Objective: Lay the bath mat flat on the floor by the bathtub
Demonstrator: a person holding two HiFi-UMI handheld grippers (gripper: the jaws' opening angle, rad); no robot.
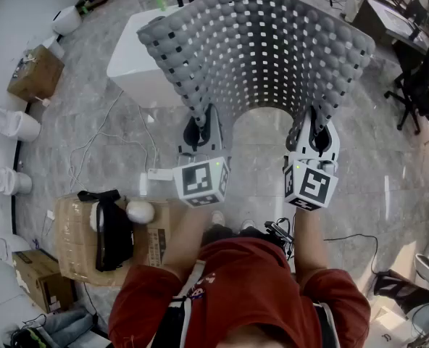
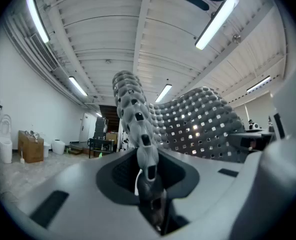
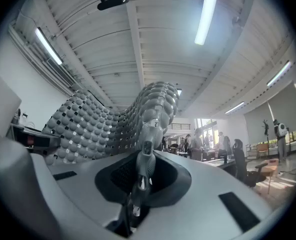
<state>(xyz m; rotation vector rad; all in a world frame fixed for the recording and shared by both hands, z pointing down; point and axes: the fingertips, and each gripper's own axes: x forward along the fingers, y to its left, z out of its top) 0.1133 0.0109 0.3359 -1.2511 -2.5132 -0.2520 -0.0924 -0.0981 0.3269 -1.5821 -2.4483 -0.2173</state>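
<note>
A grey bath mat [image 1: 254, 46] of pebble-like bumps and square holes hangs spread in the air in front of me, arched between both grippers. My left gripper [image 1: 202, 130] is shut on the mat's near left corner, and my right gripper [image 1: 313, 133] is shut on its near right corner. In the left gripper view the mat's edge [image 2: 138, 119] runs straight out from between the jaws of the left gripper [image 2: 149, 176]. The right gripper view shows the mat [image 3: 148, 114] pinched the same way in the right gripper [image 3: 140, 179]. A white bathtub [image 1: 136, 60] stands behind the mat's left side.
Cardboard boxes [image 1: 91, 238] with a black headset sit at my left on the marble floor [image 1: 388, 187]. White toilets [image 1: 10, 123] line the left wall. Cables trail across the floor. Desks and office chairs [image 1: 415, 85] stand at the right.
</note>
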